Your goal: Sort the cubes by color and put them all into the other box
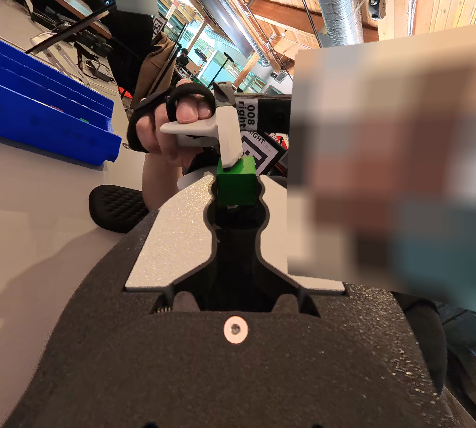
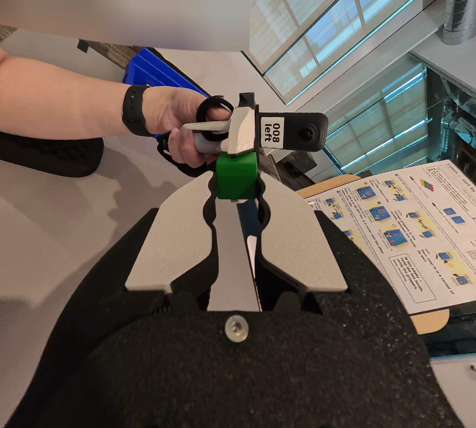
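Both grippers grip one green cube (image 1: 235, 181) at once, held up in the air above the table (image 1: 51, 196). The left gripper (image 1: 235, 183) pinches it at its fingertips, jaws narrow around it; the right gripper (image 2: 236, 183) clamps the same cube from the opposite side. A blue box (image 1: 64, 132) sits on the table near its far edge, a small green piece visible inside. A printed instruction sheet (image 2: 401, 235) lies at the table's right edge.
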Demonstrator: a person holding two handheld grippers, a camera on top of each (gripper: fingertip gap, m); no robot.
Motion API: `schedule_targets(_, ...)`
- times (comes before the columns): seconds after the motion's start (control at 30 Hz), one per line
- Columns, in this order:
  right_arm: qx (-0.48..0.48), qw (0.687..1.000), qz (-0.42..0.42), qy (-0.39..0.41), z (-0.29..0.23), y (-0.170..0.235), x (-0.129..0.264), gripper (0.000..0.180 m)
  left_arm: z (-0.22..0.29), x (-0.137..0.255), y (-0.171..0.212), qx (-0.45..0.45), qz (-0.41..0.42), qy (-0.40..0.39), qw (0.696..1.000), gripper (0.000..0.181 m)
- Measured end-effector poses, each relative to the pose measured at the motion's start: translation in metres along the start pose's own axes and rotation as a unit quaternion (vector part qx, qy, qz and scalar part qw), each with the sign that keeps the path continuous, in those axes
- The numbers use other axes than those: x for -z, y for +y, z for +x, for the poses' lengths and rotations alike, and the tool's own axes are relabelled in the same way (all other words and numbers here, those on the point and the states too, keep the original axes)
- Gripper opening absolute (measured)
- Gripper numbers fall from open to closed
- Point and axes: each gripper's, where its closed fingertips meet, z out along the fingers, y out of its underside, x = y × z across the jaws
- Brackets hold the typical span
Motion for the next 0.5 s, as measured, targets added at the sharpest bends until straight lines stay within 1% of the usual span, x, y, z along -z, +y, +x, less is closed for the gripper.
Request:
schedule_targets(0.13, -0.001, 1.000, 0.011, -0.017, -0.001, -0.007, 0.011, 0.028, 0.009, 0.009, 0.003, -0.006, -0.007, 0.019, 1.000, 0.026)
schedule_targets(0.2, -0.002, 1.000, 0.009, -0.013, 0.005, -0.011, 0.026, 0.028, 0.024, 0.017, 0.008, -0.017, -0.019, 0.055, 0.998, 0.023)
schedule_targets(0.27, -0.001, 1.000, -0.020, 0.008, 0.019, -0.006, 0.051, 0.028, 0.041, 0.024, 0.018, -0.037, -0.044, 0.098, 0.994, 0.021)
schedule_targets(0.33, -0.009, 0.996, -0.077, 0.049, 0.040, 0.012, 0.088, 0.028, 0.057, 0.030, 0.027, -0.057, -0.064, 0.138, 0.987, 0.021)
schedule_targets(0.4, -0.046, 0.982, -0.151, 0.106, 0.062, 0.042, 0.138, 0.028, 0.070, 0.034, 0.030, -0.076, -0.065, 0.172, 0.980, 0.021)
schedule_targets(0.47, -0.119, 0.953, -0.227, 0.159, 0.076, 0.083, 0.195, 0.028, 0.083, 0.040, 0.030, -0.089, -0.059, 0.215, 0.971, 0.018)
schedule_targets(0.5, -0.153, 0.931, -0.263, 0.199, 0.082, 0.107, 0.226, 0.028, 0.087, 0.042, 0.030, -0.092, -0.056, 0.230, 0.967, 0.017)
